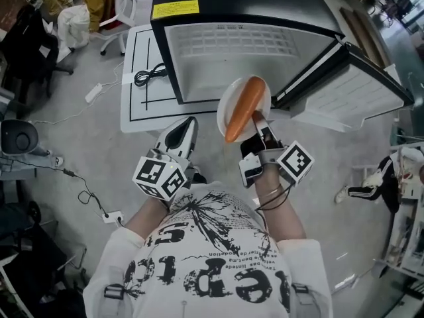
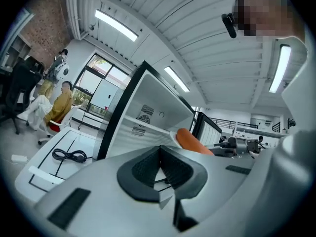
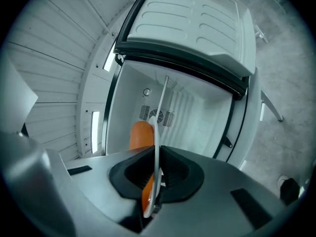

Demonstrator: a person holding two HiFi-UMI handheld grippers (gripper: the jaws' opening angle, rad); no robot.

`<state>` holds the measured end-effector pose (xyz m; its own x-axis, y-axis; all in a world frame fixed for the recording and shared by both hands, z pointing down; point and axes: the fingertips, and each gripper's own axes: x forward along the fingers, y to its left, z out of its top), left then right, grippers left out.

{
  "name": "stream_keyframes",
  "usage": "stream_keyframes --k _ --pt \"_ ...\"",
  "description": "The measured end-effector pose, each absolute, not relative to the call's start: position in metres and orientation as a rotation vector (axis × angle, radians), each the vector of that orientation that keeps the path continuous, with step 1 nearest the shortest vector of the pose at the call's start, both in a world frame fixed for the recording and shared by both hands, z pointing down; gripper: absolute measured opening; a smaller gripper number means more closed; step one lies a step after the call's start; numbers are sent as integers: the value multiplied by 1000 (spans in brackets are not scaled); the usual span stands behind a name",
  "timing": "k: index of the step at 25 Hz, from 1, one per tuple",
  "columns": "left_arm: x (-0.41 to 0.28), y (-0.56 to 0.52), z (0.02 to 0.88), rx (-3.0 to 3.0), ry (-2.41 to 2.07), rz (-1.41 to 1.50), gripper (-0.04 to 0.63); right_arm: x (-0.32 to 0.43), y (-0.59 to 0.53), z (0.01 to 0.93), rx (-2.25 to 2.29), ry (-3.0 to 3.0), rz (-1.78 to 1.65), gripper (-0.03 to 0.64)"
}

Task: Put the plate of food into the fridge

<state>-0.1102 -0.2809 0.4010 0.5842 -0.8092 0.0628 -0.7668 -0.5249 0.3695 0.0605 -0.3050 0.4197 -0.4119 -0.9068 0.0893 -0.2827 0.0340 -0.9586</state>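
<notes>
Orange carrot (image 1: 244, 109): lies lengthwise on the white plate (image 1: 227, 103), with its narrow end overhanging the rim on the person's side, just left of the right gripper.
White plate: held in the air, resting on nothing, at the open front of the fridge (image 1: 245, 52) and towards its hinge-side corner.
Right gripper (image 1: 260, 121): jaws almost together, clamped on the plate's near rim. In the right gripper view the rim (image 3: 157, 132) runs edge-on between the pads, with the carrot (image 3: 140, 135) on its left.
Left gripper (image 1: 187, 123): jaws together with nothing between them. It is level with the right gripper, left of the plate and not touching it.
Fridge door (image 1: 351, 88): swung wide open to the right.
White board (image 1: 142, 105): lies under the fridge, with a black cable (image 1: 149, 76) coiled on it near the fridge's left side.
</notes>
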Motion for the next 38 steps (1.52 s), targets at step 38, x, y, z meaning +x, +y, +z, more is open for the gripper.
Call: stream_keyframes --k 38 --pt "-73 -376 408 2492 -1190 -106 8 100 -437 383 -1422 1357 -1275 26"
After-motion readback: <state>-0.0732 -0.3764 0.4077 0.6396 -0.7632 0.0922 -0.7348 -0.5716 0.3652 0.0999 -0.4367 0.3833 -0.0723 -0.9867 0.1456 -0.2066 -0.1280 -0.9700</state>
